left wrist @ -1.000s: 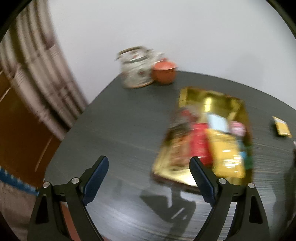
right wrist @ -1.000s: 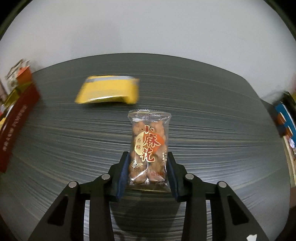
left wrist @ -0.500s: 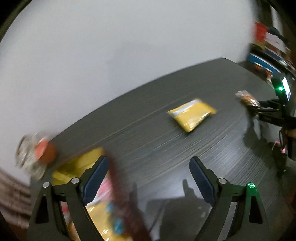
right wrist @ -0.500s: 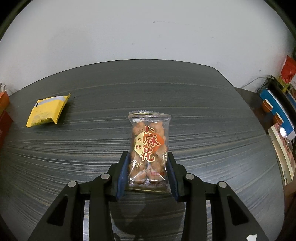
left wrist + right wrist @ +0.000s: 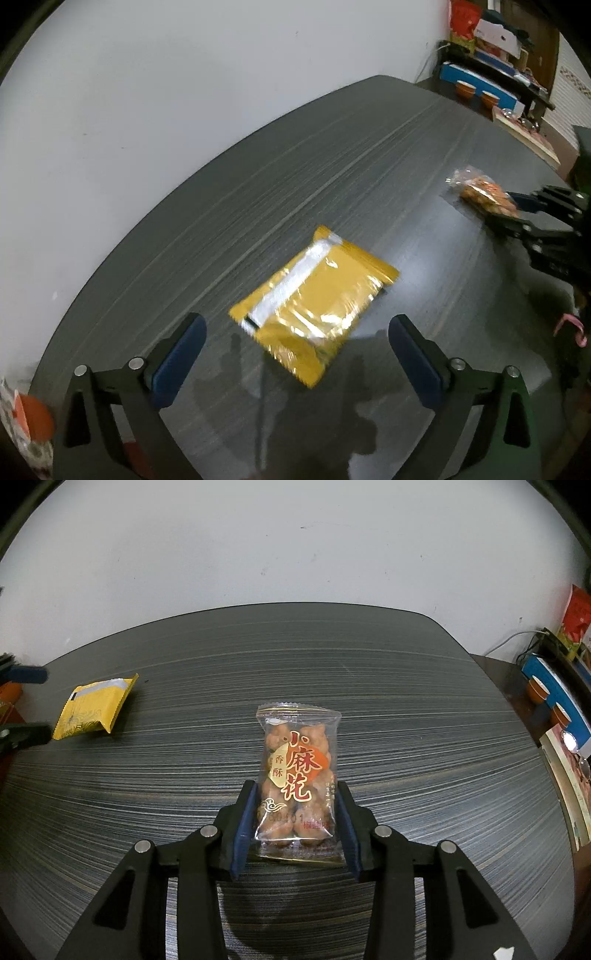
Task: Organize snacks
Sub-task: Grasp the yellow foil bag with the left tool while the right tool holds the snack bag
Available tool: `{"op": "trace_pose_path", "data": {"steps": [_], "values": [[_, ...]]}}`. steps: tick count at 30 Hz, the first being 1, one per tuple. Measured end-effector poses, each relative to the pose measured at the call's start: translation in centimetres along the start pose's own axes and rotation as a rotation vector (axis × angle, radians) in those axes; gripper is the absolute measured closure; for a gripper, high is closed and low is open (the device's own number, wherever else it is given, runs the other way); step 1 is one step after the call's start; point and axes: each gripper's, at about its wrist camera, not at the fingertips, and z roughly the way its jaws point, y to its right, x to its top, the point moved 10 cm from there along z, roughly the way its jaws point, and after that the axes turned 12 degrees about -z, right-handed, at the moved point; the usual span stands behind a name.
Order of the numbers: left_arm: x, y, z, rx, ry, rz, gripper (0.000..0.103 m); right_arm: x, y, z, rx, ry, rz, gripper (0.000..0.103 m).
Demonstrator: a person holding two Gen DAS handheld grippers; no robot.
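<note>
A clear packet of fried dough twists (image 5: 297,775) lies lengthwise between the blue pads of my right gripper (image 5: 297,788). Its jaws are opening, and a thin gap shows beside the wrapper. The left wrist view shows this packet (image 5: 484,192) low over the table at the right gripper (image 5: 517,212). A yellow foil packet (image 5: 314,295) lies flat on the dark table (image 5: 369,147), just ahead of my left gripper (image 5: 295,321). The left jaws are opening wide and touch nothing. From the right wrist, the yellow packet (image 5: 92,705) lies far left, beside the left gripper (image 5: 22,703).
An orange cup (image 5: 31,417) and a patterned pot edge sit at the lower left corner. A low shelf with boxes and small orange cups (image 5: 480,85) stands past the table's right end, near books (image 5: 569,775). A white wall runs behind the table's far edge.
The left gripper swung right from the gold tray to the yellow packet and opened wider. The right gripper's pads eased slightly apart around the dough twist packet.
</note>
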Motion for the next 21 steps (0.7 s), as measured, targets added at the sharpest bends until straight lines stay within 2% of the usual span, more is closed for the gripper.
{"op": "trace_pose_path", "data": {"steps": [7, 11, 15, 21], "values": [[1.7, 0.4, 2.3, -0.037, -0.031, 0.013, 0.004, -0.1, 0.0, -0.1, 0.000, 0.000, 0.000, 0.064], [2.9, 0.9, 3.6, -0.031, -0.047, 0.034, 0.004, -0.1, 0.0, -0.1, 0.000, 0.001, 0.000, 0.064], [3.0, 0.7, 5.0, -0.032, -0.090, -0.020, 0.004, -0.1, 0.0, -0.1, 0.000, 0.001, 0.001, 0.064], [0.0, -0.4, 4.4, -0.062, -0.142, -0.144, 0.004, 0.0, 0.3, 0.3, 0.002, 0.001, 0.002, 0.064]]}}
